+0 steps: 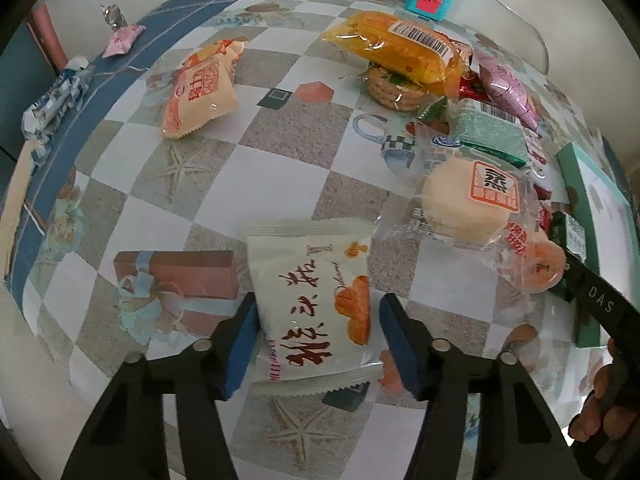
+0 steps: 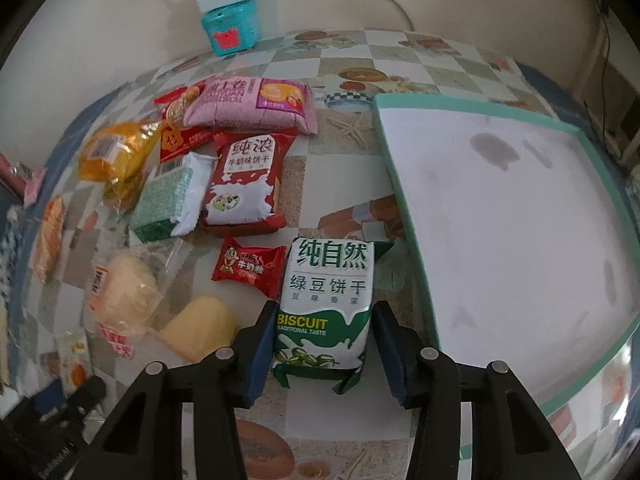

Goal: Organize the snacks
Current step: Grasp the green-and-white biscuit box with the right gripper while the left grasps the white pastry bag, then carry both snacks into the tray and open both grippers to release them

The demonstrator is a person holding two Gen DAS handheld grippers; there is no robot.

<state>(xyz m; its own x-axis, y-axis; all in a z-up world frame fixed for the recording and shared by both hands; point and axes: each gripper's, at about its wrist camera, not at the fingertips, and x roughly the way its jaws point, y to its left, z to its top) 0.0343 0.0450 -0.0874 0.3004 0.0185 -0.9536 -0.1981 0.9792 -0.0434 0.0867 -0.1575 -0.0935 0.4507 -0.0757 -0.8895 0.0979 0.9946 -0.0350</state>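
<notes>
While both your tools point steeply down at the table [image 1: 304,148], your left gripper [image 1: 316,334] straddles one white snack packet [image 1: 310,304]: its left pad touches the wrapper, the right pad stands just clear, so nothing is clamped. Your right gripper [image 2: 322,346] brackets one green-and-white biscuit pack [image 2: 326,308], pads at its sides; whether they press it you cannot tell. One pale tray [image 2: 516,216] lies just right of that gripper. Beyond the left gripper's right finger, piled snacks overlap, hiding each other.
</notes>
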